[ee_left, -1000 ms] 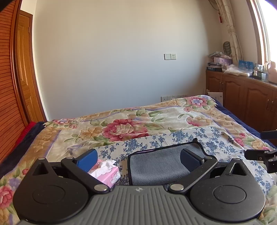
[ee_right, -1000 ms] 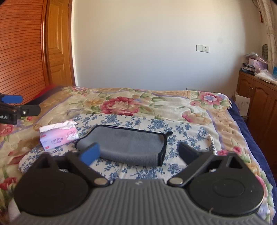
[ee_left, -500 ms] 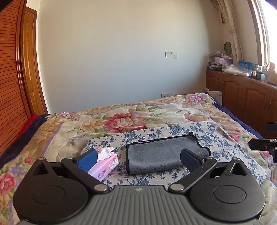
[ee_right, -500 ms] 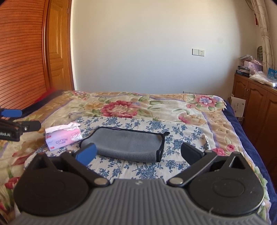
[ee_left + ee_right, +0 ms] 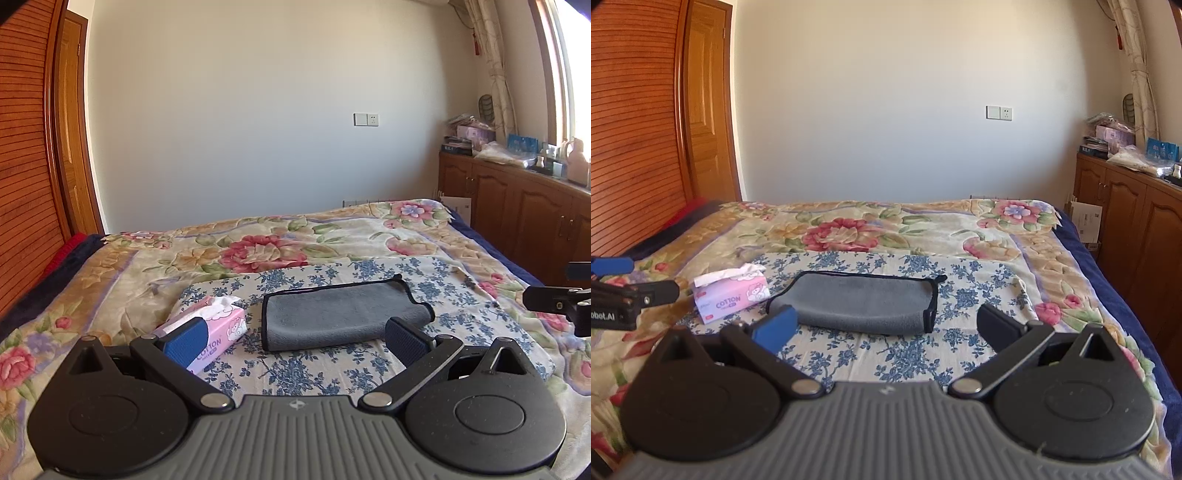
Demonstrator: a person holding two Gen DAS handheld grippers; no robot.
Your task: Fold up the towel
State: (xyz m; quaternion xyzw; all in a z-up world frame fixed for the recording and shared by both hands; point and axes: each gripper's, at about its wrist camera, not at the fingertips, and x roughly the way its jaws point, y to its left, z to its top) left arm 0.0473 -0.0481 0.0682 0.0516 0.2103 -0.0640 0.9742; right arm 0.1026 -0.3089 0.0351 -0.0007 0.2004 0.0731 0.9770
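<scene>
A grey towel [image 5: 340, 314] with a dark edge lies folded into a long strip on a blue-flowered cloth [image 5: 314, 369] on the bed. It also shows in the right wrist view [image 5: 864, 304]. My left gripper [image 5: 295, 339] is open and empty, held above the cloth just short of the towel. My right gripper [image 5: 886, 325] is open and empty, also short of the towel's near edge. Each gripper shows at the edge of the other's view: the right one [image 5: 561, 299], the left one [image 5: 624, 295].
A pink tissue box [image 5: 210, 332] stands left of the towel, and shows in the right wrist view [image 5: 731, 295]. The bed has a floral blanket [image 5: 868, 229]. Wooden cabinets [image 5: 517, 206] line the right wall. A wooden wardrobe [image 5: 635, 129] stands at the left.
Both grippers have drawn back and up from the towel, which now lies farther ahead and fully in view. Both stay open and empty.
</scene>
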